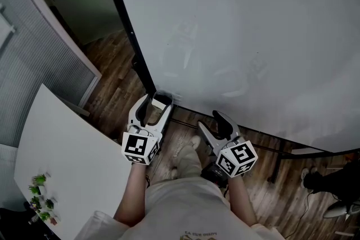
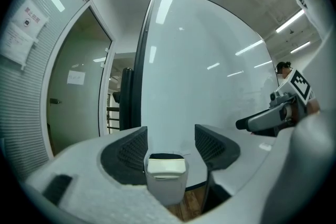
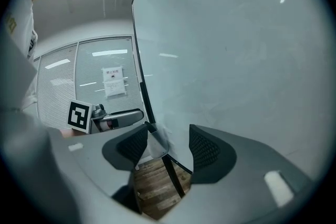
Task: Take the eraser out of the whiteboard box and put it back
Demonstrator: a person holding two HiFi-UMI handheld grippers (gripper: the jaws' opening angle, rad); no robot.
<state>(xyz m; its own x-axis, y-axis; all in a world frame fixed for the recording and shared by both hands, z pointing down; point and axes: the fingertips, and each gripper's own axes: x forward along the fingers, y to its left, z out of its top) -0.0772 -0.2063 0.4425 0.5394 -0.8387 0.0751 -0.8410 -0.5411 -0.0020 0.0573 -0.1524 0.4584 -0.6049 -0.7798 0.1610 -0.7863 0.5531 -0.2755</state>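
Left gripper: jaws wide, nothing clamped. Box sits low between them, just ahead, and I see a clear gap to each pad. Eraser is in the box, its pale top showing at the rim. Head view puts the box at the whiteboard's lower left corner, beside the dark frame. Right gripper: jaws wide too, empty, with only wood floor and the board's edge between them. It hangs just right of the left one, apart from the box.
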